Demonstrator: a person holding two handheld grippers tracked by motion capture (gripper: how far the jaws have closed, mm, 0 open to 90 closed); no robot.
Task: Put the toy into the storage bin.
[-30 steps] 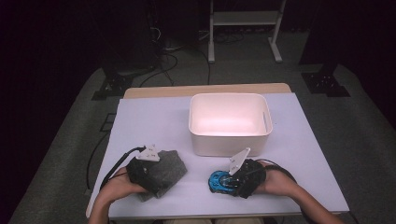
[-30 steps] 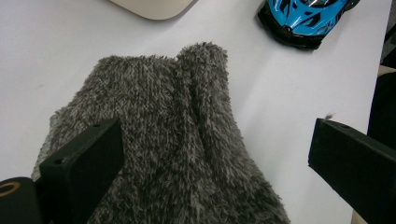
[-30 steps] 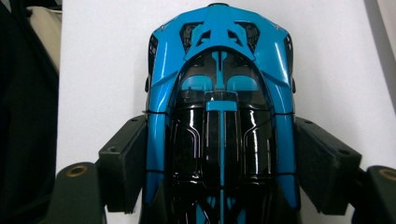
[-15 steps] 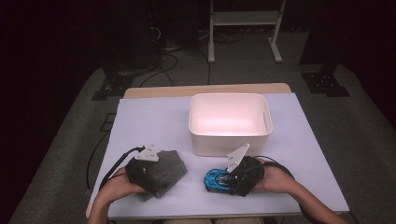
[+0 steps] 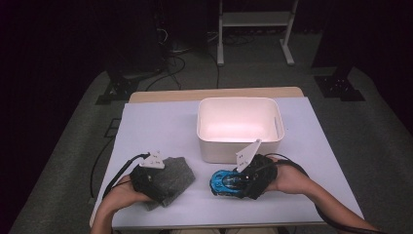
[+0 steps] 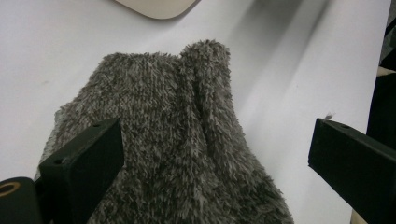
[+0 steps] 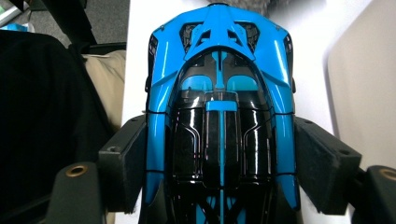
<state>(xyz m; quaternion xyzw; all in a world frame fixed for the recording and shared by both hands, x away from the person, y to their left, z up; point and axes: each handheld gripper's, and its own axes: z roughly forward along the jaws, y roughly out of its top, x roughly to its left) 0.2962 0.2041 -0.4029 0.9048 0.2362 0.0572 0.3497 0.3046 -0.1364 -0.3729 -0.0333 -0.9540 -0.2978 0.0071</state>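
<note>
Lifted a little off the white table (image 5: 160, 126) since a second ago, the right gripper (image 5: 233, 183) pinches the blue toy car (image 7: 219, 116) by its flanks, while the left gripper (image 5: 158, 178), jaws spread, hovers over the grey fuzzy cloth (image 6: 177, 149), the white bin (image 5: 239, 127) beyond; no writing is legible

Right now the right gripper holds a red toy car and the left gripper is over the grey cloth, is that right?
Not quite: the toy car is blue and black, as the right gripper view shows. The right gripper does hold it, and the left gripper is over the grey cloth.
</note>
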